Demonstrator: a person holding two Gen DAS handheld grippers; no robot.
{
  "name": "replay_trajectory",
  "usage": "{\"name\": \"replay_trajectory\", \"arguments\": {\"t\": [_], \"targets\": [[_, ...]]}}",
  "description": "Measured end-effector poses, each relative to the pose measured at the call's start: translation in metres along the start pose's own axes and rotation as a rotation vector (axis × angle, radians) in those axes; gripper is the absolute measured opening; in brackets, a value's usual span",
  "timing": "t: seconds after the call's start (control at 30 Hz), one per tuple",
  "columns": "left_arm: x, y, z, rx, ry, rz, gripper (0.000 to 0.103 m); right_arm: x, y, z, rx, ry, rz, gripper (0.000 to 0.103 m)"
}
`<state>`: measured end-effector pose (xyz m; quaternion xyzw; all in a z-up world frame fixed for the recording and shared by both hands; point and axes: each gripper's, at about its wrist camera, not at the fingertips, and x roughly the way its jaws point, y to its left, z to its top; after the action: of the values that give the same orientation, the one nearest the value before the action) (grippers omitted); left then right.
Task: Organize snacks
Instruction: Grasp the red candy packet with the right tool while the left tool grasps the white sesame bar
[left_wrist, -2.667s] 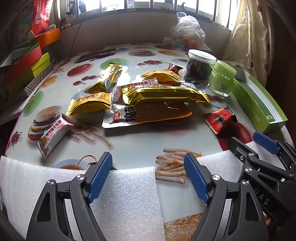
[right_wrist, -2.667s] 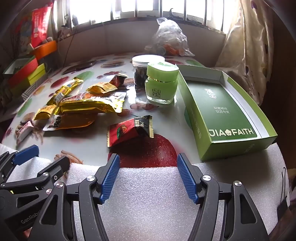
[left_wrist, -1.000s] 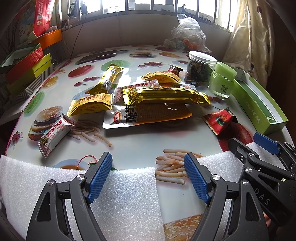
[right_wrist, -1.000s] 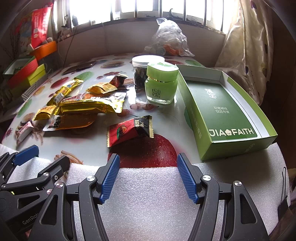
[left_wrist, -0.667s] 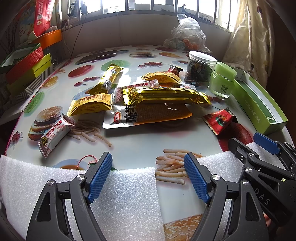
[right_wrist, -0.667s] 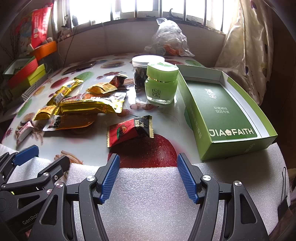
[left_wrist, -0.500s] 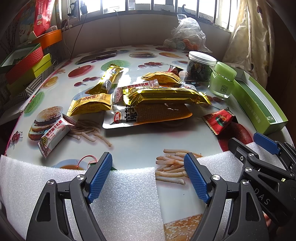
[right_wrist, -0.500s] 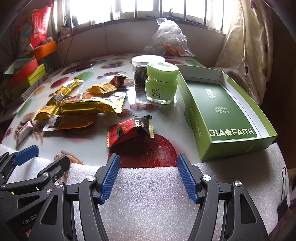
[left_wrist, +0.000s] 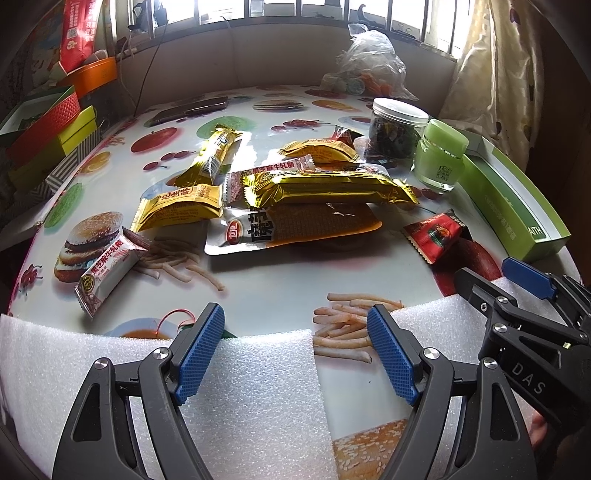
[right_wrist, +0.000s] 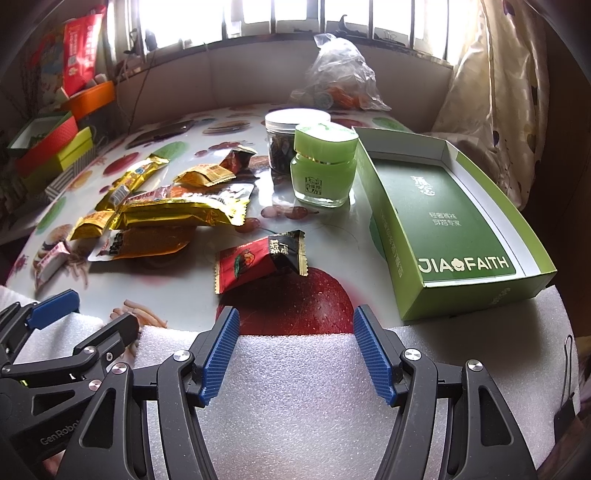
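A: Since nothing sits between either pair of pads, I read this as the start: left gripper (left_wrist: 295, 345) and right gripper (right_wrist: 295, 356) both spread wide and empty, parked over the white foam strip (right_wrist: 295, 406) at the near table edge.

B: Where are the snacks?

A: Loose on the printed tablecloth (left_wrist: 280, 273). Long gold pack (left_wrist: 328, 188) lies across the orange flat pouch (left_wrist: 295, 229), with smaller gold packs around it. White nougat bar (left_wrist: 107, 266) is off to the left, apart. Red wrapped candy (right_wrist: 258, 260) sits alone, straight ahead of the right gripper.

B: Destination?

A: Likely the open green box (right_wrist: 454, 206) on the right: lid off, tray bare, long side toward the pile. Two jars, clear (right_wrist: 295, 138) and green (right_wrist: 323, 166), stand between the box and the pile.

B: First pick?

A: Probably the red candy, nearest the box and unobstructed. The dark packet (left_wrist: 341, 134) by the clear jar is too small to identify.
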<state>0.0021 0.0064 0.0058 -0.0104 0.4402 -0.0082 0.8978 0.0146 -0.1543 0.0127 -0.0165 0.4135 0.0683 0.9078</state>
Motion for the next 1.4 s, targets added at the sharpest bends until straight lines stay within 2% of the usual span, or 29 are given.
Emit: {"name": "replay_trajectory", "arguments": {"t": [0.13, 0.23, 0.33, 0.6, 0.73, 0.83, 0.93, 1.1, 1.17, 1.4], "targets": [[-0.003, 0.011, 0.003, -0.035, 0.01, -0.049, 0.08, -0.007, -0.002, 0.004, 0.037, 0.007, 0.069, 0.064], [-0.004, 0.021, 0.005, -0.056, 0.016, -0.008, 0.08, -0.006, -0.001, 0.014, 0.069, -0.002, 0.1, 0.064], [-0.007, 0.035, 0.006, -0.093, 0.012, 0.004, 0.08, 0.002, -0.001, 0.021, 0.112, 0.027, 0.127, 0.064], [-0.021, 0.076, 0.011, -0.169, -0.04, 0.086, 0.08, 0.025, -0.002, 0.038, 0.228, 0.063, 0.198, 0.064], [-0.022, 0.097, 0.011, -0.205, -0.048, 0.125, 0.08, 0.03, 0.004, 0.043, 0.208, 0.058, 0.184, 0.061], [-0.021, 0.109, 0.011, -0.215, -0.052, 0.132, 0.08, 0.031, 0.014, 0.044, 0.144, 0.055, 0.163, 0.058], [-0.018, 0.12, 0.013, -0.218, -0.051, 0.131, 0.08, 0.033, 0.023, 0.044, 0.062, 0.057, 0.118, 0.049], [-0.014, 0.13, 0.017, -0.197, -0.049, 0.151, 0.08, 0.034, 0.024, 0.043, 0.038, 0.059, 0.119, 0.04], [-0.01, 0.132, 0.019, -0.178, -0.044, 0.141, 0.08, 0.033, 0.022, 0.042, 0.04, 0.058, 0.118, 0.035], [0.001, 0.129, 0.018, -0.121, -0.003, 0.098, 0.08, 0.031, 0.019, 0.04, 0.045, 0.054, 0.124, 0.03]]}}
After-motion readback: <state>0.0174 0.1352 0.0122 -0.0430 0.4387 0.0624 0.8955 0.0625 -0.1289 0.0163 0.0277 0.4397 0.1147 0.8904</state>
